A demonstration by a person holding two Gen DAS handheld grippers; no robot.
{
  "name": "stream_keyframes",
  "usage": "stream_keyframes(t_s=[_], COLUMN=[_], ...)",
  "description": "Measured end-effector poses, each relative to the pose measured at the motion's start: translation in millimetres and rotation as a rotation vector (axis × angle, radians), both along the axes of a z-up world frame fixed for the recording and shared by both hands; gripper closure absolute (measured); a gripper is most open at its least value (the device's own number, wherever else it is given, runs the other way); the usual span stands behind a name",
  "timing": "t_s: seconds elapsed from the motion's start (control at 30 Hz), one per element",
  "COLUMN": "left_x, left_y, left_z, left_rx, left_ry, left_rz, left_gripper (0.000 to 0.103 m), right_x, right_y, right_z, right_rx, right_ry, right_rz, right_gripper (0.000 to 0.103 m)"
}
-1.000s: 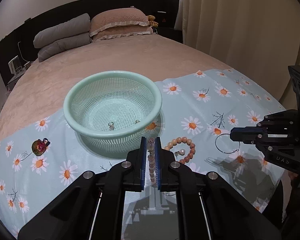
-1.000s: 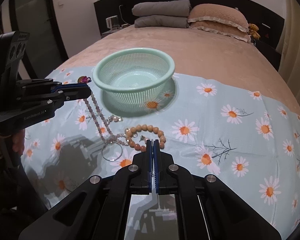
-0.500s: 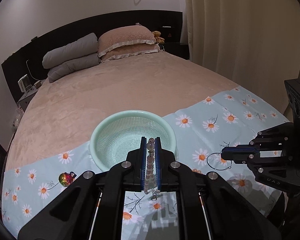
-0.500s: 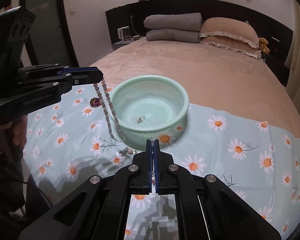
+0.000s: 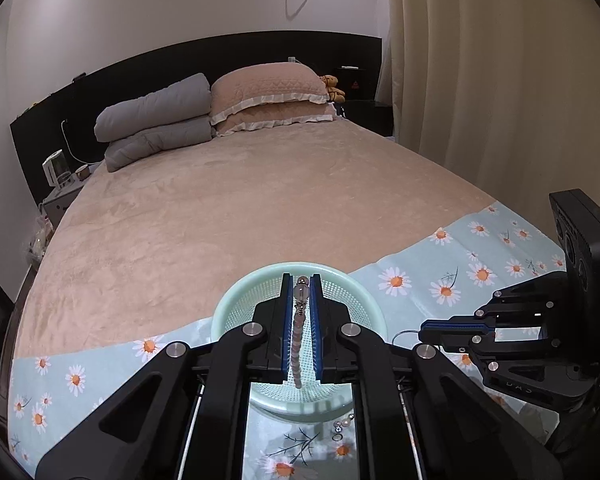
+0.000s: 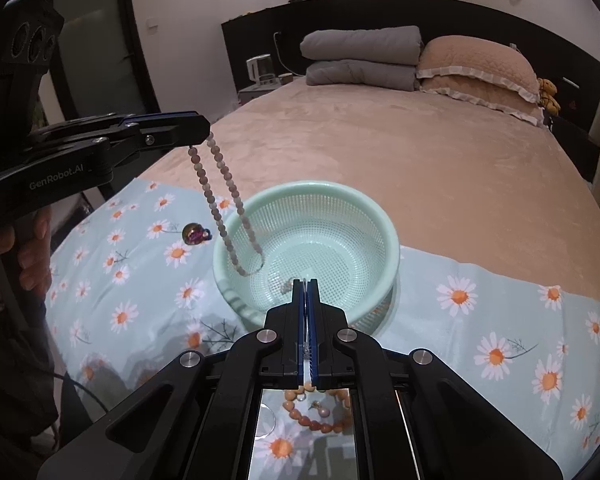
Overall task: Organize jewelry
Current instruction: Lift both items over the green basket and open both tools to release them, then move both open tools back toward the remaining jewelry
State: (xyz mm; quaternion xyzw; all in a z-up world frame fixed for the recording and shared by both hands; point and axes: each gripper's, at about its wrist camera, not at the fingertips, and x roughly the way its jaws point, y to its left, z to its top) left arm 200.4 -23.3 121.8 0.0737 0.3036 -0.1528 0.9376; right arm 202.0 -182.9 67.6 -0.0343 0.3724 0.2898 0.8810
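My left gripper [image 5: 301, 280] is shut on a grey-pink bead necklace [image 6: 220, 184] and holds it high. The necklace's loop hangs down into the mint green mesh basket [image 6: 387, 236], which also shows in the left wrist view [image 5: 228, 308]. My right gripper [image 6: 304, 282] is shut with nothing seen between its jaws, just in front of the basket; in the left wrist view it [image 5: 421, 326] is to the right. A small silver piece [image 6: 286, 285] lies in the basket. An orange bead bracelet [image 6: 319, 420] with a small earring inside it lies under my right gripper.
A purple-gold charm [image 6: 196, 234] lies on the daisy-print cloth [image 6: 499, 320] left of the basket. A thin wire hoop [image 5: 403, 334] lies right of the basket. Small pearl pieces [image 5: 341, 426] lie in front of it. Pillows [image 5: 268, 96] are at the bed's head.
My left gripper rose and moved over the basket, lifting the necklace off the cloth so its loop hangs inside. My right gripper rose and stayed shut.
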Motion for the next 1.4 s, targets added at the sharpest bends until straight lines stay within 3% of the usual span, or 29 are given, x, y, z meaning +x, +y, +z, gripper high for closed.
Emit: stream_keyframes(t_s=[0.33,0.63,0.67,0.7,0.73,0.77,0.8,0.87,0.93,1.4], left_x=[37,47,46,44,42,38,35,30,25,-11], left_y=[17,24,25,26,28,31,34,43,52,52], left_z=[-67,-92,-93,-93,-92,-89,-86,-82,-79,-78], left_rx=[-0.007,-0.009,-0.009,-0.005,0.001,0.002,-0.002,-0.021,-0.025,0.012], left_ry=[0.147,0.187,0.184,0.172,0.148,0.120,0.101,0.093,0.075,0.105], left_rz=[0.009,0.026,0.031,0.043,0.066,0.084,0.093,0.113,0.146,0.172], left_gripper=[0.094,0.094,0.086,0.058,0.042,0.026,0.026,0.021,0.009,0.006], right_x=[46,56,56,57,57,55,53,49,46,13], right_y=[29,33,32,30,26,21,16,5,-3,-17], right_z=[-49,-67,-67,-67,-66,-63,-58,-50,-44,-26], right_rx=[-0.068,-0.080,-0.087,-0.098,-0.106,-0.107,-0.103,-0.085,-0.075,-0.086], right_ry=[0.097,0.122,0.119,0.118,0.109,0.087,0.055,0.025,0.018,0.014], right_rz=[0.038,0.009,-0.006,-0.029,-0.060,-0.094,-0.127,-0.157,-0.192,-0.222], right_gripper=[0.101,0.097,0.097,0.084,0.072,0.046,0.033,0.030,0.015,0.015])
